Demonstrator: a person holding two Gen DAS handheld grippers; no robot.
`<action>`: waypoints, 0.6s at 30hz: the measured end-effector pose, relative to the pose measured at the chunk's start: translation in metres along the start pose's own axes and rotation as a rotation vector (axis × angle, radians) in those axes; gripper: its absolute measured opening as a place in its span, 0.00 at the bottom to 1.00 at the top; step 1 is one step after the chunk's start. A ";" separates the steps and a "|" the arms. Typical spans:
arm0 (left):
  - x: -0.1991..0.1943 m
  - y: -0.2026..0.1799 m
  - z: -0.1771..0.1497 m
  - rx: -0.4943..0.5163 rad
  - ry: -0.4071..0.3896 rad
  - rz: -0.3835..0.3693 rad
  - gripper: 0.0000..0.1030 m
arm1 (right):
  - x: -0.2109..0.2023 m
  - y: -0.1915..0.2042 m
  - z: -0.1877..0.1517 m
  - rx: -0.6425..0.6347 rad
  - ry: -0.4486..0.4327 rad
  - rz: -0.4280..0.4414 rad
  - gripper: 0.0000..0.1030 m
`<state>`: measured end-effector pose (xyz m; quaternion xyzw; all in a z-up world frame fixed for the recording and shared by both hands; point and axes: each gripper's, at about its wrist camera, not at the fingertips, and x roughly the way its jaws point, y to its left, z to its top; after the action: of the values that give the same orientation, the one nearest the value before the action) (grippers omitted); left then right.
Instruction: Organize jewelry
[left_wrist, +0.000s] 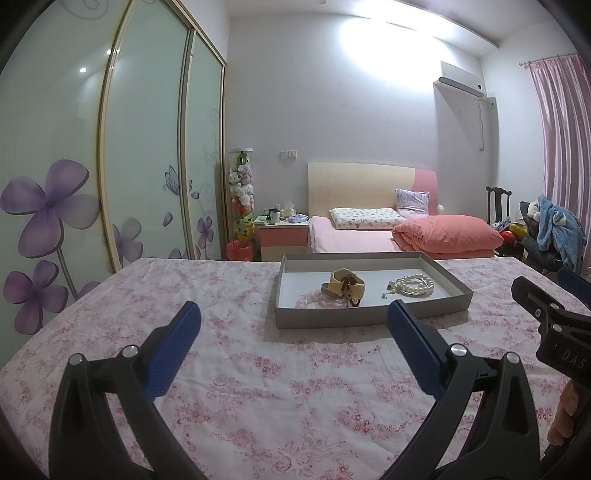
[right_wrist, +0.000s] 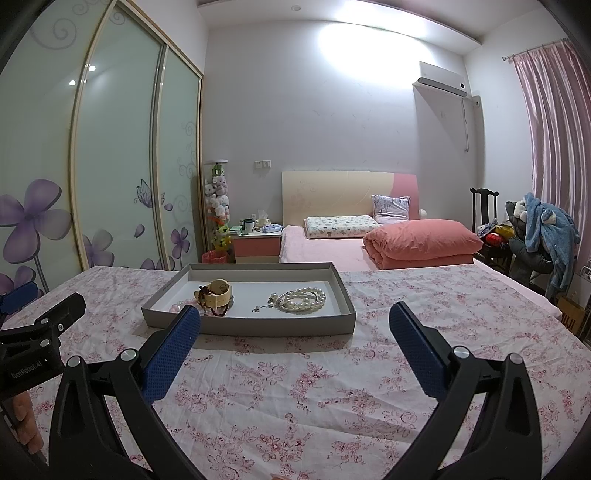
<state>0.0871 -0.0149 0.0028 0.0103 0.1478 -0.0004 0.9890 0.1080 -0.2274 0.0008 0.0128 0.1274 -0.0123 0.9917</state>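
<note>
A shallow grey box tray (left_wrist: 332, 319) (right_wrist: 280, 326) sits on a table under a pink floral cloth. In it lie a cream bangle (left_wrist: 351, 286) (right_wrist: 221, 294) with dark red beads (left_wrist: 347, 284) draped on it, a pink bead bracelet (left_wrist: 314, 300) (right_wrist: 177, 306), and a white pearl bracelet (left_wrist: 415, 285) (right_wrist: 304, 300). My left gripper (left_wrist: 295, 314) is open and empty, above the cloth just short of the tray. My right gripper (right_wrist: 295, 317) is open and empty, likewise short of the tray's near wall. Each gripper shows at the edge of the other's view.
The floral cloth (left_wrist: 240, 387) covers the table around the tray. Beyond it stand a pink bed (left_wrist: 369, 236), a bedside cabinet (left_wrist: 283, 238) and sliding wardrobe doors (left_wrist: 147, 147) at the left. A chair with clothes (right_wrist: 543, 236) stands at the right.
</note>
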 end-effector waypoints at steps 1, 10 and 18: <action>0.001 0.001 0.001 0.000 0.000 0.000 0.96 | 0.000 0.000 0.000 0.000 0.000 0.000 0.98; 0.000 -0.001 -0.002 -0.001 0.002 0.000 0.96 | 0.000 0.000 0.000 0.001 0.000 0.000 0.98; 0.000 -0.001 -0.002 -0.001 0.004 0.001 0.96 | 0.000 -0.001 0.000 0.002 0.001 0.000 0.98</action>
<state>0.0869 -0.0159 0.0009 0.0100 0.1498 0.0002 0.9887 0.1078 -0.2281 0.0013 0.0136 0.1277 -0.0123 0.9916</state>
